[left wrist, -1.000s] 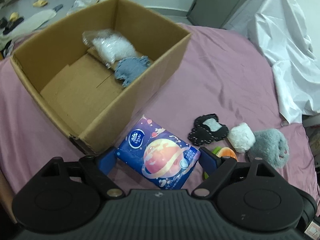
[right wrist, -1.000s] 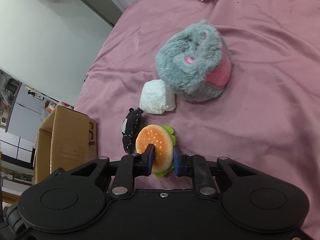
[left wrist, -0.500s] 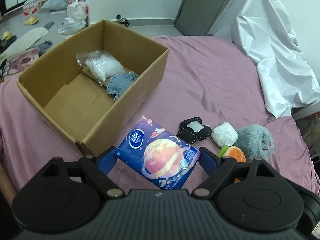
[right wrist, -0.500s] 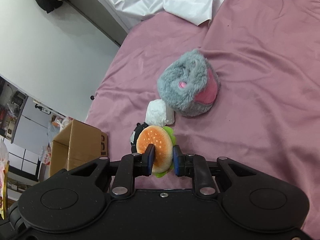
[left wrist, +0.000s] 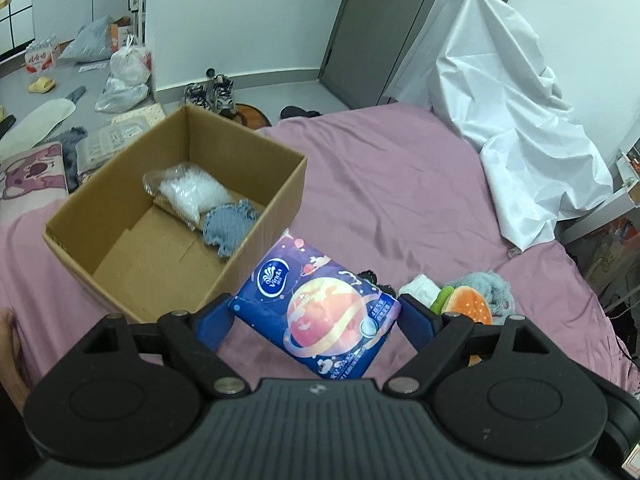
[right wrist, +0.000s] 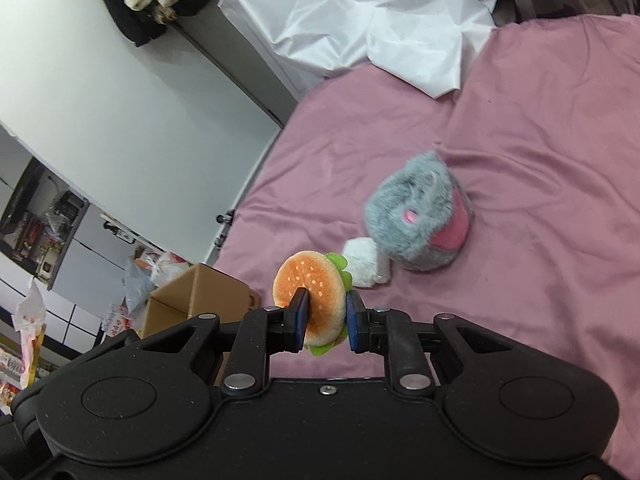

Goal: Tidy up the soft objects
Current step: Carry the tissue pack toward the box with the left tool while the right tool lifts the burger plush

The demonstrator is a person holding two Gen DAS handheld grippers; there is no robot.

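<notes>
Both tongs loaded above the pink bed (left wrist: 400,184).
Left tongs (left wrist: 316,316) clamped wide on a Vinda tissue pack (left wrist: 316,312) beside the cardboard box (left wrist: 80,208); right tongs (right wrist: 323,318) clenched on a plush hamburger (right wrist: 310,286), near the grey plush toy (right wrist: 416,228) and white bundle (right wrist: 364,262).

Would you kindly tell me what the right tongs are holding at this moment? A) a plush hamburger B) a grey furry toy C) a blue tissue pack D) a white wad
A: in the right wrist view the right tongs are closed on the plush hamburger, its bun squeezed between the blue pads, clear of the pink bedsheet.
</notes>
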